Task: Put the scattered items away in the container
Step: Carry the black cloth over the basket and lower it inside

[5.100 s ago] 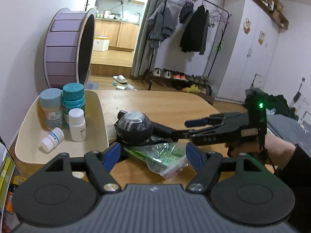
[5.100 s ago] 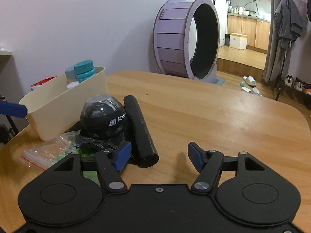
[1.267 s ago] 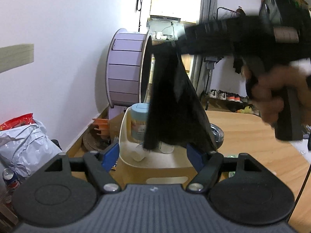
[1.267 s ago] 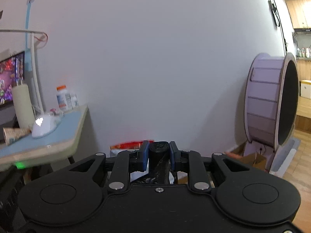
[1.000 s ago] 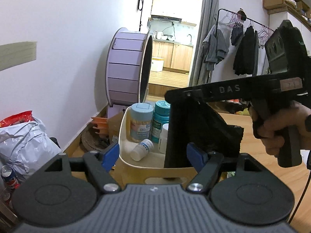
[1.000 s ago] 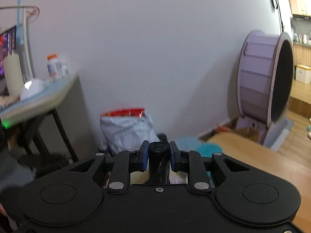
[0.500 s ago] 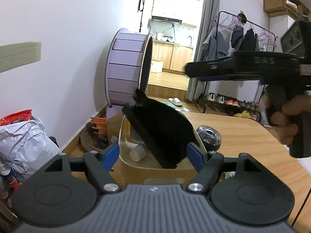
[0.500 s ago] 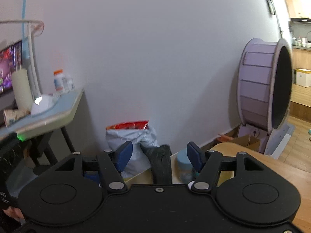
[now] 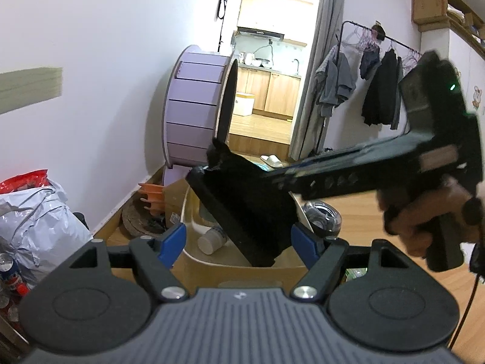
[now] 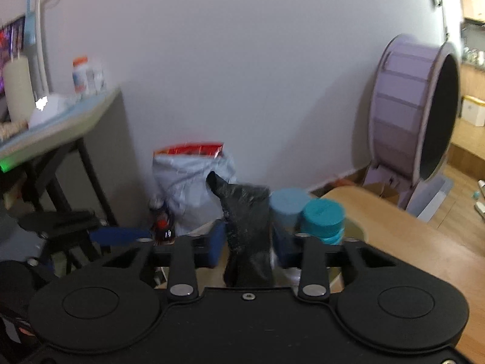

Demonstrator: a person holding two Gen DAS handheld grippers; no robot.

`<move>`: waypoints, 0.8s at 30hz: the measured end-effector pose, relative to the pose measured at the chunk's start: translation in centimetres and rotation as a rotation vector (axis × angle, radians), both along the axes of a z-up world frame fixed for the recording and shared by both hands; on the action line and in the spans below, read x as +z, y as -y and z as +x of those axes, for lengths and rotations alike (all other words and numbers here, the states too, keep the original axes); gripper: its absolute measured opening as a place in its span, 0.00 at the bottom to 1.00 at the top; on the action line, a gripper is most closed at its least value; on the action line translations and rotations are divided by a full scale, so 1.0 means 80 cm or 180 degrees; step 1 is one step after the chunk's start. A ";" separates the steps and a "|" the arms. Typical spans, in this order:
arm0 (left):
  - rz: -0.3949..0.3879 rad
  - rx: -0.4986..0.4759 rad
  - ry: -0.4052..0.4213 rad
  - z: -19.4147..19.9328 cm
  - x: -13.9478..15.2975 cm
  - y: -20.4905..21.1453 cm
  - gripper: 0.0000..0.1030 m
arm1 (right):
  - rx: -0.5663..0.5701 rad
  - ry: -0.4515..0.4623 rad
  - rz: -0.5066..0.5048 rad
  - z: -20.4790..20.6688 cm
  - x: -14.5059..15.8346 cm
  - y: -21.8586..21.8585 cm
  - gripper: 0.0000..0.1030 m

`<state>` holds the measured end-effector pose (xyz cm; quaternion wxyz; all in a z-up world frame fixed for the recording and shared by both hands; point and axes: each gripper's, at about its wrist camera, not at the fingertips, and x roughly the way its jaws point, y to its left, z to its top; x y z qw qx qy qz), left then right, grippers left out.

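- While the black roll of bags (image 9: 242,209) leans tilted in the beige container (image 9: 260,268), its top end sticks out over the rim at about 11 o'clock in the left wrist view, so it isn't really seated.
- Right gripper (image 10: 249,244): jaws closing, roll standing between the blue pads (image 10: 216,245). Frame is blurred; I can't tell if the pads press on it yet.
- Left gripper (image 9: 239,241): spread wide, nothing pinched, container's near wall between the fingers (image 9: 172,239).
- Risk 1: a pinch high on the loose, crumpled bag end would likely grab film only. The roll could unspool or slip when lifted.
- Risk 2: pushing the roll flat may shove the small white bottle (image 9: 212,238) lying at its foot, or tip the teal-capped bottle (image 10: 322,217) and pale-blue-capped bottle (image 10: 286,203) standing just beside it at 2 o'clock in the right wrist view.
- Risk 3: if released as it leans, the roll may topple out over the rim towards the floor clutter at 9 o'clock, by the white plastic sack (image 9: 39,212).
- Risk 4: the container sits near the table (image 9: 363,209) edge. A sideways push could slide it unless the left gripper steadies it.
- Still out of the container: the clear-domed black ball (image 9: 322,218) at 3 o'clock, just beside the far wall.
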<state>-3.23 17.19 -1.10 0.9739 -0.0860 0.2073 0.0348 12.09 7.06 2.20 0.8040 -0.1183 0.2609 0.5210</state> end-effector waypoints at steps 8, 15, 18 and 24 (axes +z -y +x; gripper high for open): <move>-0.0049 0.0076 0.0012 0.001 -0.001 -0.007 0.73 | -0.0098 -0.0121 0.0049 0.017 -0.017 -0.008 0.29; -0.0039 0.0076 -0.0016 0.002 -0.002 -0.006 0.73 | 0.0015 -0.0075 -0.0146 0.017 -0.036 -0.033 0.30; -0.0048 0.0080 0.0019 -0.001 0.002 -0.009 0.74 | -0.0003 -0.0030 -0.0228 0.019 -0.043 -0.039 0.30; -0.0137 0.0045 0.0172 -0.015 0.014 -0.016 0.74 | 0.0033 -0.0124 -0.0143 0.022 -0.040 -0.031 0.35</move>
